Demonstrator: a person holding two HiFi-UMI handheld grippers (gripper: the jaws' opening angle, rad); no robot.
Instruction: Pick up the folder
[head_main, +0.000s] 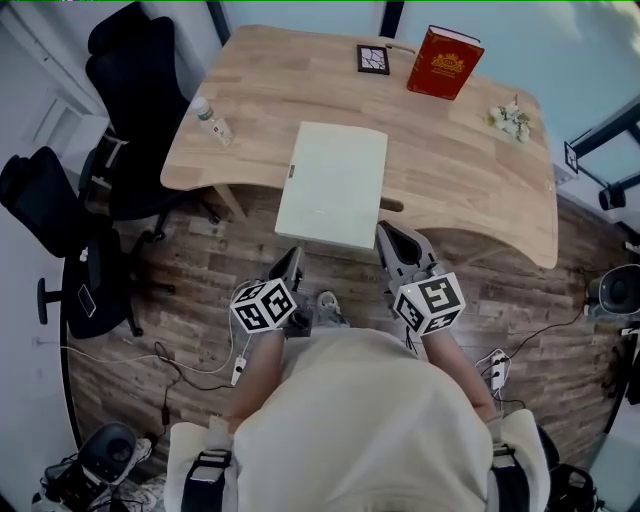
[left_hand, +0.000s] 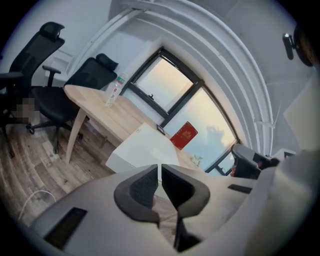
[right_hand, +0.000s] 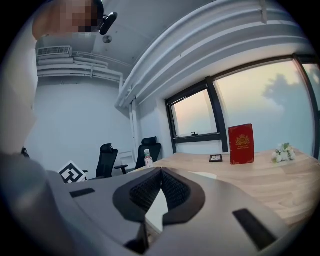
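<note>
The person stands at the near edge of the table (head_main: 470, 190), a gripper in each hand and both held low in front of the body. The left gripper (head_main: 291, 258) has its jaws pressed together with nothing between them, and it hangs over the wooden floor (head_main: 200, 270) just short of the near left corner of the folder (head_main: 333, 185). The right gripper (head_main: 388, 233) is also closed and empty, its pads meeting at the tips. It sits just beside the folder's near right corner, and I can't tell whether it touches.

The folder is pale, flat and closed. It lies on the table between the two grippers, with its near end sticking out past the table's edge over the floor.

Further along the tabletop, off to the left, a clear plastic bottle (head_main: 212, 120) lies near the rim. At the right edge there is a small bunch of pale flowers (head_main: 512, 121). At the far side a red book (head_main: 444, 62) stands upright, with a small black frame (head_main: 373, 59) just to its left.

Two black office chairs (head_main: 135, 110) stand off the table's left end.
</note>
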